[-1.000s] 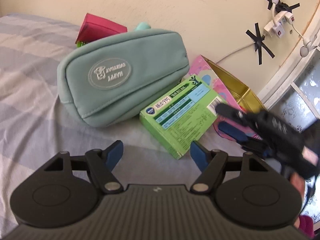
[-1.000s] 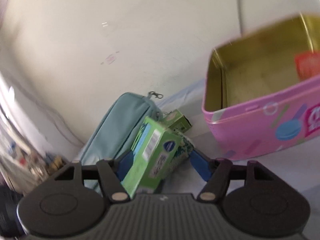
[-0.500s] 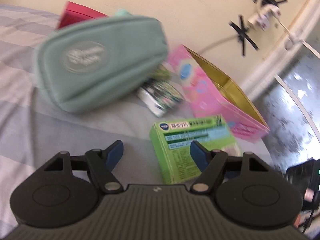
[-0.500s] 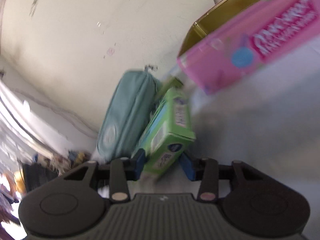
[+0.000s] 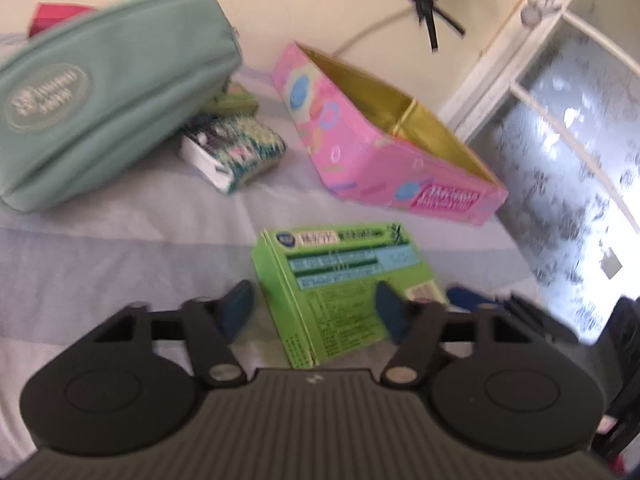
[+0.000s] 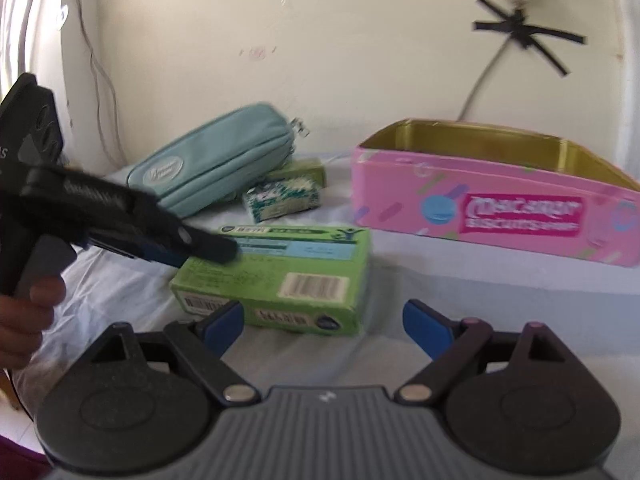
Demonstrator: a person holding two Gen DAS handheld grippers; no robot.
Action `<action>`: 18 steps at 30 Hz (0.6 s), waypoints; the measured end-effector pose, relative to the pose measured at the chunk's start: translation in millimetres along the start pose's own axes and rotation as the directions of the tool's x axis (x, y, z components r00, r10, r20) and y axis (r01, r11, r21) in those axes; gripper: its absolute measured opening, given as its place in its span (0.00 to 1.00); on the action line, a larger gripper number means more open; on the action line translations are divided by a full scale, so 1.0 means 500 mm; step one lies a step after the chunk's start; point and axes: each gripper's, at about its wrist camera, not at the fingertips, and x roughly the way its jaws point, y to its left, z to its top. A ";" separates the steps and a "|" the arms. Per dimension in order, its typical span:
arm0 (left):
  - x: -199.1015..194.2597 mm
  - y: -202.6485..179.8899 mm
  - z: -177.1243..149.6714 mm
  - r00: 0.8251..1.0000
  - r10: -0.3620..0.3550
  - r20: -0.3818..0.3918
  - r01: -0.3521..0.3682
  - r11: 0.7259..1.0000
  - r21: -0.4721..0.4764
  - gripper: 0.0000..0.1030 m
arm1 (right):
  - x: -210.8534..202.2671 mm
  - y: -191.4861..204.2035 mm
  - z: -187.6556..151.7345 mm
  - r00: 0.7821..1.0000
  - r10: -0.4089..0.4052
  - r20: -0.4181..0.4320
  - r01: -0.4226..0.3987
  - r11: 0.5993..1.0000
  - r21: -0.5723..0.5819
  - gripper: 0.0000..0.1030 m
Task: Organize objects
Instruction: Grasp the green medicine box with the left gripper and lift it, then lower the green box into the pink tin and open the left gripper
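The green rectangular cardboard box (image 6: pixel 276 276) lies flat on the bed near the open pink tin (image 6: pixel 492 208), released by the wide-open right claw (image 6: pixel 323 320) while the left claw (image 5: pixel 312 312), just narrowing, straddles it for transfer.

Bedsheet (image 5: pixel 120 248): pouch (image 5: pixel 100 92), boxes, tin (image 5: pixel 360 152).

My right gripper (image 6: pixel 323 322): black and dark grey, ribbed grey housing, two round black discs at either side of it, each with a shallow circular recess. Black linkage arms pivot on silver rivets; triangular cut-outs behind. Blue pads (image 6: pixel 426 330) line the fingers. My left gripper (image 5: pixel 312 307) is of identical build. A maroon sleeve edge shows beside the right gripper's housing.
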 end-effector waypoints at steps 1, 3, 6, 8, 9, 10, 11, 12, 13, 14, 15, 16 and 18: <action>0.005 -0.005 0.001 1.000 0.006 0.000 -0.006 1.000 0.021 0.58 | 0.015 0.003 0.006 1.000 0.014 -0.016 -0.014 1.000 -0.009 0.79; 0.007 -0.014 0.005 0.999 0.034 0.014 -0.035 0.998 0.045 0.56 | 0.038 0.011 0.008 0.999 0.038 -0.038 -0.038 0.999 -0.011 0.71; -0.014 -0.024 0.019 0.998 0.047 0.043 -0.049 0.998 0.046 0.56 | 0.016 0.022 0.005 1.000 0.023 0.021 -0.022 0.999 -0.040 0.61; -0.032 -0.037 0.046 0.997 0.005 0.072 -0.008 0.999 0.044 0.55 | -0.013 0.015 0.013 0.996 0.015 0.090 -0.012 0.999 -0.031 0.61; -0.036 -0.048 0.062 0.996 -0.010 0.086 0.005 0.998 0.055 0.55 | -0.027 0.008 0.024 0.992 0.007 0.128 -0.004 1.000 -0.024 0.61; -0.037 -0.064 0.082 0.995 -0.021 0.102 0.014 0.997 0.074 0.55 | -0.038 -0.001 0.037 0.987 -0.005 0.158 0.007 1.000 -0.015 0.60; -0.033 -0.084 0.104 0.992 -0.028 0.123 0.015 0.995 0.101 0.55 | -0.046 -0.013 0.053 0.983 -0.019 0.185 0.020 1.000 -0.006 0.60; -0.026 -0.101 0.125 0.990 -0.030 0.138 0.012 0.992 0.123 0.55 | -0.050 -0.025 0.067 0.978 -0.036 0.207 0.037 0.999 -0.002 0.61; -0.016 -0.118 0.147 0.988 -0.032 0.154 0.009 0.989 0.145 0.55 | -0.051 -0.038 0.081 0.972 -0.056 0.226 0.057 0.998 0.005 0.60; -0.002 -0.134 0.170 0.984 -0.036 0.173 0.006 0.985 0.172 0.55 | -0.050 -0.051 0.095 0.967 -0.077 0.245 0.075 0.997 0.014 0.61; 0.012 -0.146 0.189 0.982 -0.040 0.187 0.003 0.981 0.192 0.56 | -0.048 -0.065 0.108 0.960 -0.098 0.262 0.095 0.995 0.026 0.61; 0.034 -0.161 0.211 0.980 -0.040 0.195 0.000 0.980 0.199 0.56 | -0.043 -0.080 0.122 0.955 -0.116 0.274 0.110 0.993 0.039 0.61; 0.073 -0.181 0.243 0.978 -0.036 0.203 -0.004 0.982 0.191 0.56 | -0.024 -0.114 0.145 0.950 -0.137 0.281 0.121 0.990 0.074 0.62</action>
